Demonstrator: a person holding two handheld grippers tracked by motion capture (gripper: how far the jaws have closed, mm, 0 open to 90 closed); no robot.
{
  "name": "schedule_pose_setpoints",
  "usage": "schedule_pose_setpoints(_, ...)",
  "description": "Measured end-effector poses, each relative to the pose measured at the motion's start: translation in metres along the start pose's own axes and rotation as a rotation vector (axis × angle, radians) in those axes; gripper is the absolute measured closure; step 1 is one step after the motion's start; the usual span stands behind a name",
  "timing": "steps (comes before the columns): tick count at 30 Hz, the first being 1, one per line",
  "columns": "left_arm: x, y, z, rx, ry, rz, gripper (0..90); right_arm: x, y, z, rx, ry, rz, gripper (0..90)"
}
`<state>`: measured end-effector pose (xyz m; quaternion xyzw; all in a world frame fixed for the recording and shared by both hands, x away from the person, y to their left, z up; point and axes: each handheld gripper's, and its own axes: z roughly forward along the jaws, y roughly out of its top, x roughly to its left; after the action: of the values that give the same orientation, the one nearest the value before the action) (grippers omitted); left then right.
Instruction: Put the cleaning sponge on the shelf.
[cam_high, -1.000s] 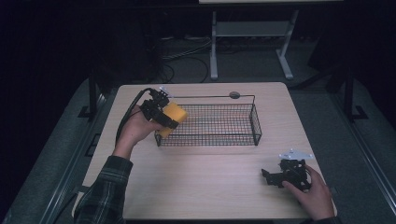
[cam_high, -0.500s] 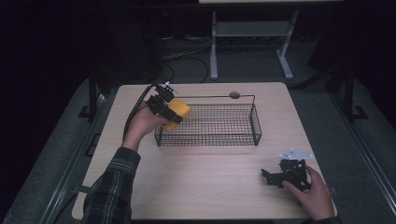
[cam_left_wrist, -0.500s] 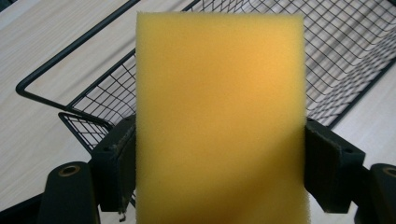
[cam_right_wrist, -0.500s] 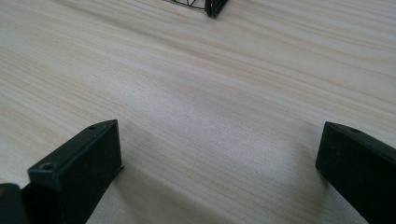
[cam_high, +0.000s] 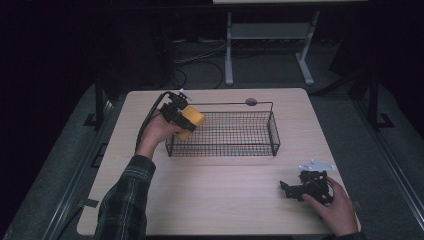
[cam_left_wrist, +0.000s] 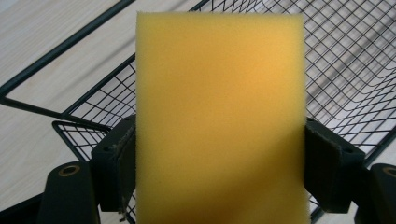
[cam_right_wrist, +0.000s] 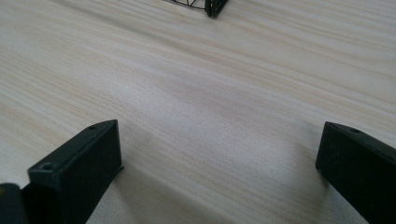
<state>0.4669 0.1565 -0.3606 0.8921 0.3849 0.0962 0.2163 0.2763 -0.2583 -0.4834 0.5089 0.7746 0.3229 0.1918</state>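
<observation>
1. My left gripper (cam_high: 181, 116) is raised above the table (cam_high: 225, 200), at the left end of the black wire basket (cam_high: 225, 135). Its jaws are clamped on the two sides of a yellow sponge (cam_high: 191, 120).
2. In the left gripper view, the sponge (cam_left_wrist: 219, 116) stands upright between the jaws, one pad pressed against each of its side faces. The left gripper (cam_left_wrist: 219, 172) holds it at its lower part.
3. In the same view, the mesh of the basket (cam_left_wrist: 355, 70) lies behind and below the sponge; the sponge is positioned over the basket's corner region and rim.
4. In the high view, the sponge overlaps the basket's left end wall. I cannot tell whether it touches the wire.
5. My left hand (cam_high: 157, 132) grips the left gripper body; a black cable loops from it over the table edge side.
6. My right gripper (cam_high: 286, 188) rests low at the near right part of the table, well apart from the basket, held by my right hand (cam_high: 335, 210).
7. In the right gripper view, the right gripper (cam_right_wrist: 219, 158) has its jaws spread wide with bare wood table (cam_right_wrist: 210, 93) between them; nothing is held.
8. A corner of the basket (cam_right_wrist: 210, 5) appears at the top edge of that view.
</observation>
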Motion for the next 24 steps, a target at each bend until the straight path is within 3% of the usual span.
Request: schedule_pose_setpoints(24,-0.002,-0.005,0.029,0.057,-0.028,0.003,22.6,0.0,0.0,0.0,0.0,0.0,0.001,0.0)
